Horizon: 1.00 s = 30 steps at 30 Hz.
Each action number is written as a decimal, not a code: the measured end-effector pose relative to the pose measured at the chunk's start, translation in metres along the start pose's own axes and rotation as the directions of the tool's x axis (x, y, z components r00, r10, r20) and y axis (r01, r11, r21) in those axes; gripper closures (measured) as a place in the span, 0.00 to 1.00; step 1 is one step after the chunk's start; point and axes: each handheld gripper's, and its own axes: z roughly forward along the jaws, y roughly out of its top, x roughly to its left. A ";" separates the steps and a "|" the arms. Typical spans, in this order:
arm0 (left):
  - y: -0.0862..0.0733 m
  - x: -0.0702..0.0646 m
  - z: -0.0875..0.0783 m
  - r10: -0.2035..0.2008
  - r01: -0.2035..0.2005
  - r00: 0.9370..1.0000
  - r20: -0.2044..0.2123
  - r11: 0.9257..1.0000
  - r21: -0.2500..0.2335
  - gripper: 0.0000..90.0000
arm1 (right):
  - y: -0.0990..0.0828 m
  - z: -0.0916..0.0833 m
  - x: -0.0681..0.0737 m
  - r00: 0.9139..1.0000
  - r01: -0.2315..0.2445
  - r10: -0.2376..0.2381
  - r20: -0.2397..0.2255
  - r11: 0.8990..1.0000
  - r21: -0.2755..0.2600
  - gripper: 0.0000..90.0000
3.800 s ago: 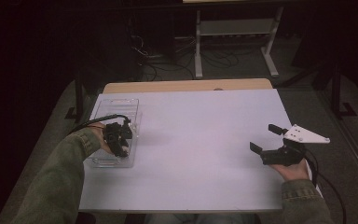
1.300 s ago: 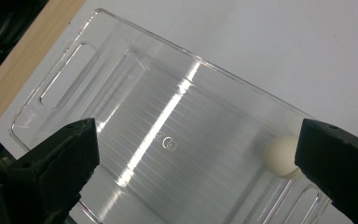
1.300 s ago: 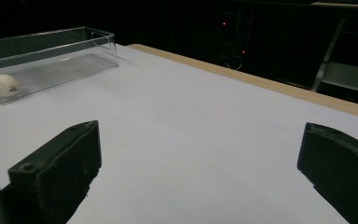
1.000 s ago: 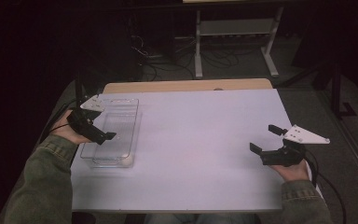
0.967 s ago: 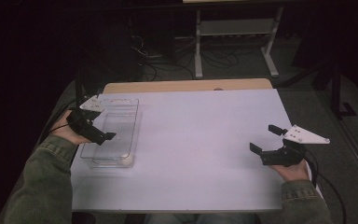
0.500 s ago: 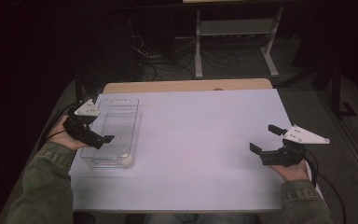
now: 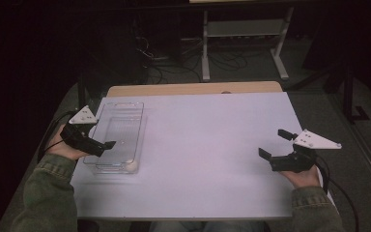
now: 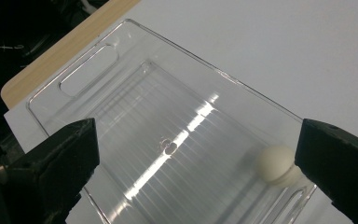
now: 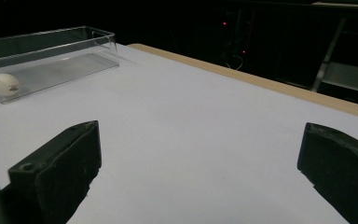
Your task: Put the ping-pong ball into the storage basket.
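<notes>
A clear plastic tray (image 7: 136, 126) lies lengthwise at the table's left side. A small white ball (image 7: 132, 166) rests in its near right corner. My left gripper (image 7: 102, 141) hovers at the tray's left rim, open and empty, jaws pointing right over the tray. In the left gripper view the tray (image 8: 93, 70) lies below the wide-apart jaws of that gripper (image 8: 196, 144), and the ball (image 8: 274, 165) sits close to the right jaw. My right gripper (image 7: 273, 143) is open and empty at the right of the table. The right gripper view shows the tray (image 9: 79, 31) and ball (image 9: 4, 85) far off.
A white sheet (image 7: 207, 145) covers the table, with a wooden strip (image 7: 193, 89) along its far edge. Beyond the table stand a metal rack (image 7: 244, 29) and floor cables (image 7: 159, 53) in the dark. The table's right edge lies close to my right hand.
The left gripper has drawn back from over the tray's near end to its left rim, then slid a little nearer. The ball lies in the tray. The right gripper has not moved.
</notes>
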 end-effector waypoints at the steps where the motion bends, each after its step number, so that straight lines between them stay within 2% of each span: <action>1: -0.001 0.000 0.000 0.003 -0.003 1.000 -0.001 1.000 0.000 0.00 | 0.000 0.000 0.000 1.000 0.000 0.000 0.000 1.000 0.000 0.00; 14: -0.017 -0.006 0.000 -0.043 0.043 0.999 -0.005 0.997 -0.067 0.00 | 0.000 0.000 0.000 1.000 0.000 0.000 0.001 1.000 0.000 0.00; 19: -0.025 -0.009 -0.001 -0.069 0.065 0.997 -0.028 0.990 -0.125 0.00 | 0.000 0.000 0.000 1.000 0.000 0.000 0.001 1.000 0.000 0.00; 24: -0.034 -0.012 0.004 -0.089 0.083 0.995 -0.038 0.988 -0.129 0.00 | 0.000 0.000 0.000 1.000 0.001 -0.001 0.002 1.000 0.002 0.00; 30: -0.044 -0.015 0.007 -0.127 0.118 0.991 -0.043 0.980 -0.162 0.00 | 0.000 0.000 0.001 1.000 0.000 0.000 0.001 1.000 0.003 0.00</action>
